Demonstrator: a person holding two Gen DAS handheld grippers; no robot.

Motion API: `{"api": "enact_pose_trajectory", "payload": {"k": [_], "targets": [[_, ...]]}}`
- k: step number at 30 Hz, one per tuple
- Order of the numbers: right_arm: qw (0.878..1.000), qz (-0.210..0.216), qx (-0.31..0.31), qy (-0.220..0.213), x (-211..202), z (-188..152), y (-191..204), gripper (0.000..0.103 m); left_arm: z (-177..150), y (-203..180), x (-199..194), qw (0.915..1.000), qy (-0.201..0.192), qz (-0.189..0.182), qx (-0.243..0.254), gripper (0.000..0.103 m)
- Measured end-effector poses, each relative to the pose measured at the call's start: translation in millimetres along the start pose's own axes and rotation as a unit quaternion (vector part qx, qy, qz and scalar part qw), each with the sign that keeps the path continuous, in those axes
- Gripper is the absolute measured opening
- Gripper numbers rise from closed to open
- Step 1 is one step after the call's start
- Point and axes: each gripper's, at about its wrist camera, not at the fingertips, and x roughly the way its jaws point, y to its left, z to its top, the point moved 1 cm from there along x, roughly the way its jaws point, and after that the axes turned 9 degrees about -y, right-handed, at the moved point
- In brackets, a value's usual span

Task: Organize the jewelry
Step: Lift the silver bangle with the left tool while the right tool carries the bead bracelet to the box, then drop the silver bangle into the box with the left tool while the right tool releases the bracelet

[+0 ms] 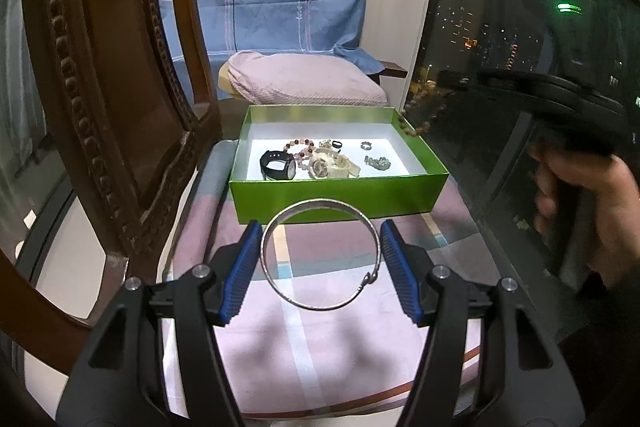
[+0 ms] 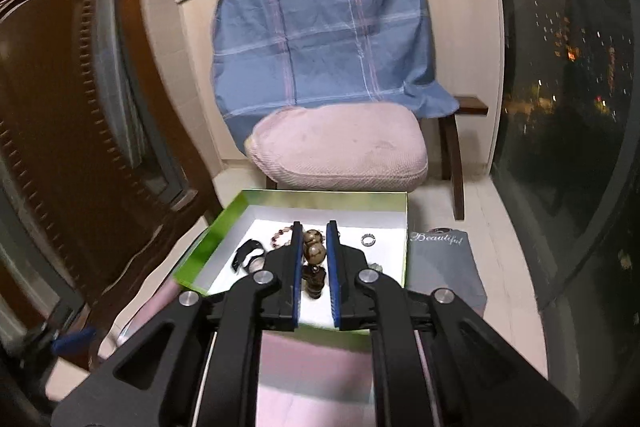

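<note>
Silver bangle [image 1: 320, 254] pinched in left tool [image 1: 320, 267], brown beads [image 2: 313, 247] between right tool [image 2: 313, 259] pads, grip unclear

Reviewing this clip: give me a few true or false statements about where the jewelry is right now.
1. The green cardboard box holds a black wristwatch. True.
2. The silver metal bangle lies inside the box. False: it is outside, in front of the box, between the left gripper's fingers.
3. Brown round beads sit between the right gripper's fingers. True.
4. The box is covered by a lid. False: it is open, its white floor showing.
</note>
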Motion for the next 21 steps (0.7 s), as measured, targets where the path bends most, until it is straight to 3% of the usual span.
{"api": "enact_pose_trajectory", "payload": {"k": [1,2,3,7,8,11,16,21], "targets": [[1.000,-0.005,0.005,0.005,7,-2,-4,0.039,0,0,1,1.0000,0.001,0.000,-0.002,0.060],[1.000,-0.013,0.020,0.006,11,-6,-11,0.059,0,1,2,1.0000,0.003,0.000,-0.004,0.060],[0.999,-0.020,0.040,0.003,9,-12,-19,0.062,0,2,4,1.0000,0.004,0.000,-0.006,0.060],[0.995,-0.006,0.100,-0.029,-34,-42,-41,0.065,0,1,6,1.0000,0.006,-0.002,-0.006,0.061],[0.992,-0.018,0.120,-0.045,-51,-54,-51,0.071,-1,0,7,1.0000,0.008,-0.001,-0.006,0.061],[0.984,-0.014,0.170,-0.042,-74,-72,-69,0.072,-2,1,13,0.9998,0.016,0.000,-0.011,0.061],[0.995,-0.037,0.087,-0.043,-78,-75,-60,0.072,15,-3,37,0.9996,0.021,0.004,-0.019,0.061],[0.993,-0.020,0.110,-0.024,-65,-78,-68,0.072,45,-12,76,0.9997,0.021,0.013,-0.009,0.061]]}}
